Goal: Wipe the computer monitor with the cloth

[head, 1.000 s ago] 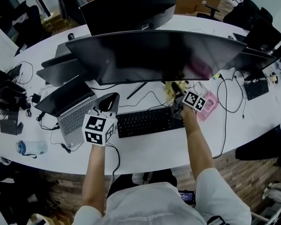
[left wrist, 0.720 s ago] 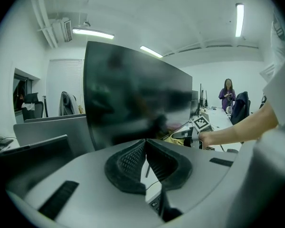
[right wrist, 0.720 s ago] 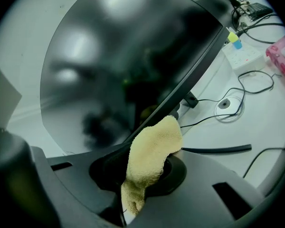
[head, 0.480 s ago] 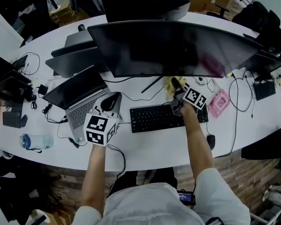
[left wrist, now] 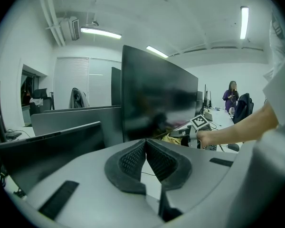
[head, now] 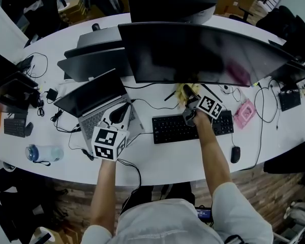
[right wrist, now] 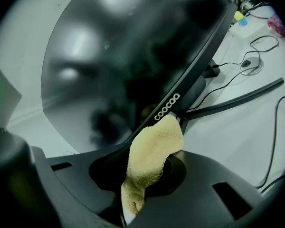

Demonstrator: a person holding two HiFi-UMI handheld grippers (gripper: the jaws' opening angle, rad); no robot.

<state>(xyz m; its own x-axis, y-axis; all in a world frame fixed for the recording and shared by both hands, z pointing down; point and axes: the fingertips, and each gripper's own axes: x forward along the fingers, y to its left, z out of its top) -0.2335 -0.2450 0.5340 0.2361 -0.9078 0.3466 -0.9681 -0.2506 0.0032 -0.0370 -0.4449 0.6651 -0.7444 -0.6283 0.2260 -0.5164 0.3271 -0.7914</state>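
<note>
White table point(head: 183, 159) carrying a wide curved monitor point(head: 193, 55). The left claw point(left wrist: 145, 148), jaws together and empty, hovers over the laptop point(head: 91, 100). The right claw point(right wrist: 147, 175), clamped on the yellow cloth point(right wrist: 154, 146), is at the monitor's lower bezel near its stand. Good practice: lay the cloth flat against the glass and sweep sideways in overlapping, light passes.

Pale yellow cloth point(right wrist: 154, 151), black monitor point(head: 193, 52), black keyboard point(head: 173, 128), white desk point(head: 162, 159).
</note>
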